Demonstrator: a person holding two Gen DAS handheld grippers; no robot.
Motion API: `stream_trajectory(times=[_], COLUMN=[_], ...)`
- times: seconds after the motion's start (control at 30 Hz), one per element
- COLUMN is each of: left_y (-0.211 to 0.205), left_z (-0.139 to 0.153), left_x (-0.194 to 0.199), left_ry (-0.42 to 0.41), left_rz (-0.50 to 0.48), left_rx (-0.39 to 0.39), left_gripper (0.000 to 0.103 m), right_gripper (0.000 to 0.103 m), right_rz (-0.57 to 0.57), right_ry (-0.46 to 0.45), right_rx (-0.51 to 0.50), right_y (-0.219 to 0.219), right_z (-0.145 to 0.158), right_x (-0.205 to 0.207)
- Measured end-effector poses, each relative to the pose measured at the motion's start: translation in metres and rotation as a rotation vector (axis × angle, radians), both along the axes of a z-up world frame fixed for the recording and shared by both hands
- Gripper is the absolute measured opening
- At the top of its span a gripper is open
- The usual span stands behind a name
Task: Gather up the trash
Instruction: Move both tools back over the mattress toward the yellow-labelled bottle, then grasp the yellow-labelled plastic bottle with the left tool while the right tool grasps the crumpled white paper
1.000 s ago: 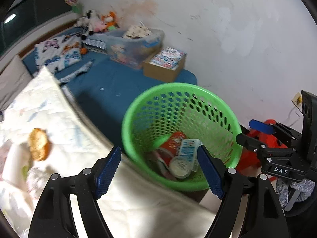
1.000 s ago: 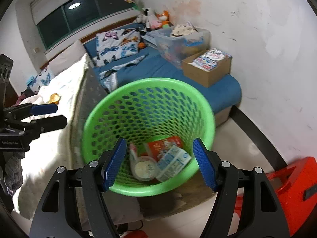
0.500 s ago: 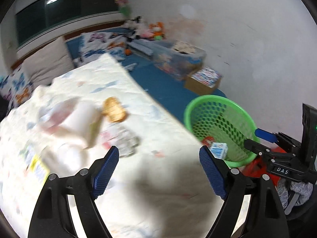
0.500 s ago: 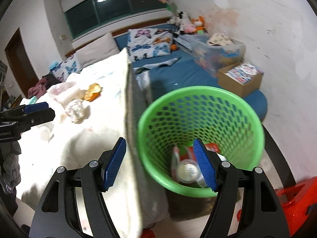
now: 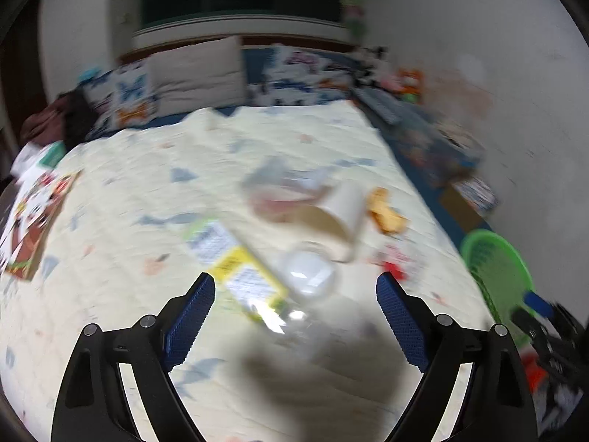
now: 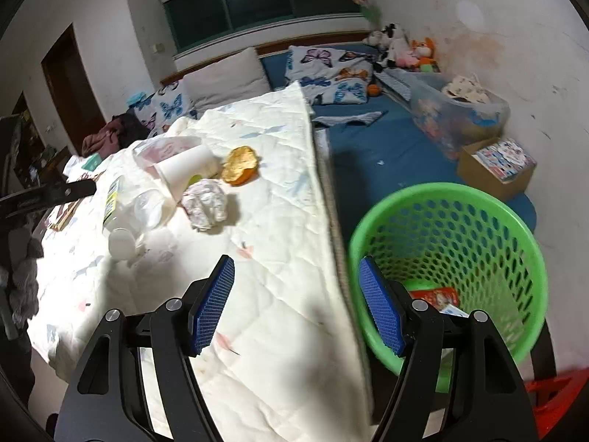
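Trash lies on the cream quilt (image 6: pixel 279 243): a clear plastic bottle (image 5: pixel 257 276) with a yellow label and white cap (image 6: pixel 121 243), a white paper cup (image 5: pixel 338 217), a crumpled paper ball (image 6: pixel 204 204), an orange peel (image 6: pixel 239 165) and a clear plastic bag (image 5: pixel 279 188). My left gripper (image 5: pixel 294 316) is open and empty just in front of the bottle. My right gripper (image 6: pixel 298 305) is open and empty above the quilt's edge, beside the green basket (image 6: pixel 515 228), which holds a red wrapper (image 6: pixel 438 296) and a carton.
A blue mattress (image 6: pixel 386 147) with pillows, a clear storage box (image 6: pixel 460 118) and a cardboard box (image 6: pixel 497 165) lies behind the basket. A picture book (image 5: pixel 33 217) lies at the quilt's left. A red object (image 6: pixel 556 401) sits on the floor at right.
Both grippers swung left, away from the basket and over the quilt. The left one now faces the bottle and cup; the basket has slid to the right edge of its view.
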State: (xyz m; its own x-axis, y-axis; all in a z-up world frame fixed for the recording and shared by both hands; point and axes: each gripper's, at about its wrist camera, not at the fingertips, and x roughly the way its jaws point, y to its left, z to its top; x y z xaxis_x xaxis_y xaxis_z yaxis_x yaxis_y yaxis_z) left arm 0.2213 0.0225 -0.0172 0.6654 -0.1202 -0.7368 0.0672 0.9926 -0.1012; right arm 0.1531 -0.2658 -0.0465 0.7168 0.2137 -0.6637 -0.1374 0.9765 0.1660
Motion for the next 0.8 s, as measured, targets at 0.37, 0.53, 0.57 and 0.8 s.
stream_trajectory(times=[0.37,0.53,0.57,0.8], left_y=[0.052,0.058,0.059,0.059], left_z=[-0.034,-0.05,-0.053,-0.067], left_x=[0.048,0.059,0.06,0.069], left_ry=[0.185,0.235,0.24,0.286], left_rz=[0.239,0.286,0.297,0.341], left_rx=[-0.203,-0.272,-0.278,-0.307], left_gripper=[0.086,0.086,0.086,0.085], right_gripper=[0.07,0.07,0.07,0.07], right_rz=[0.073,0.092,0.092,0.104], right_ry=[0.003,0.009,0.01,0.026], right_rx=[-0.006,-0.007,-0.008,-0.012], right_y=[0.033,0.04,0.041,0.046], right_z=[0.0,-0.002,-0.002,-0.007], right_x=[0.019,0.025,0.025,0.03])
